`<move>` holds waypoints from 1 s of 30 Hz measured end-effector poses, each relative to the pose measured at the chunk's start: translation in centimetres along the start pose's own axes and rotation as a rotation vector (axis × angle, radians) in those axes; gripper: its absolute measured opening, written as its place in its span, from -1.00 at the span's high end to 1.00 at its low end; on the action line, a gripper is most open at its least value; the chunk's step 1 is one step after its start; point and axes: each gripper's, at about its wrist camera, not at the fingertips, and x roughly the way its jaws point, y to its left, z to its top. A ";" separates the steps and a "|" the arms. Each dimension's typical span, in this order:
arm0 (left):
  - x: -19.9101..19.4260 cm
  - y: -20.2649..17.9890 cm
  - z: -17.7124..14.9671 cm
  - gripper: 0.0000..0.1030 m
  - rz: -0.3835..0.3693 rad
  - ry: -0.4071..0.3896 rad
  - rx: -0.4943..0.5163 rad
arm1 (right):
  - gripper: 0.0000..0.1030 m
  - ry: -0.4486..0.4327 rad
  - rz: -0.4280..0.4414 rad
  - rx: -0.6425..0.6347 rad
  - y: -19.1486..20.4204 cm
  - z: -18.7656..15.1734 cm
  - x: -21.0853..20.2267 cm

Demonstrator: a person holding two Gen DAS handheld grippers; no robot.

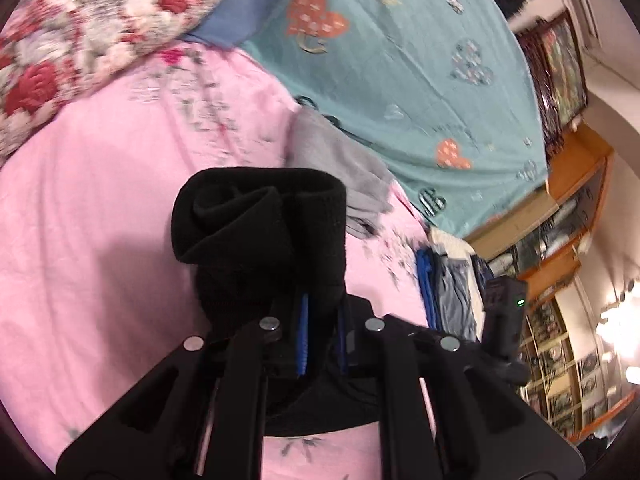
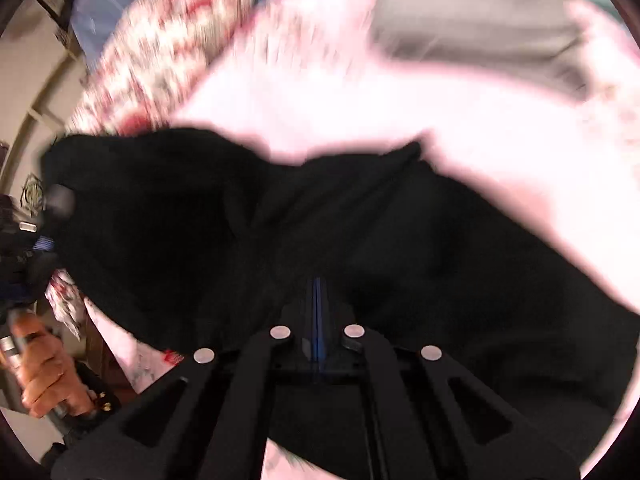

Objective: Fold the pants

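Black pants (image 1: 256, 224) lifted above pink bed sheet (image 1: 100, 240), bunched end clamped in left hand-held gripper (image 1: 320, 320), jaws nearly shut on cloth. In right wrist view pants (image 2: 280, 232) spread wide, blurred; right hand-held gripper (image 2: 318, 312) fully closed, blue pads together, black cloth over tips, grip on it not clear. Grey garment (image 1: 340, 160) lies on bed beside teal sheet (image 1: 400, 60). Floral pillow (image 1: 88, 28) at far left. Person's hand (image 2: 44, 376) seen at left edge, holding handle.
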 end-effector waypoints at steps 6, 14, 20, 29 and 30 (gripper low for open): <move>7.7 -9.8 -3.8 0.80 -0.080 0.180 0.213 | 0.91 -0.237 -0.050 0.168 -9.1 -4.2 -12.3; 19.3 -17.3 -12.9 0.80 -0.056 0.431 0.417 | 0.89 -0.321 -0.091 0.465 -19.5 -18.8 -18.6; 21.1 -17.8 -15.7 -0.25 -0.097 0.579 0.428 | 0.87 -0.284 -0.065 0.551 -22.5 -22.4 -17.9; 11.3 -14.8 -10.8 -0.62 -0.086 0.304 0.372 | 0.87 -0.224 0.013 0.486 -21.0 -18.7 -16.1; 10.8 -13.7 -10.2 -0.61 -0.050 0.277 0.353 | 0.86 -0.234 0.024 0.461 -20.3 -17.9 -16.3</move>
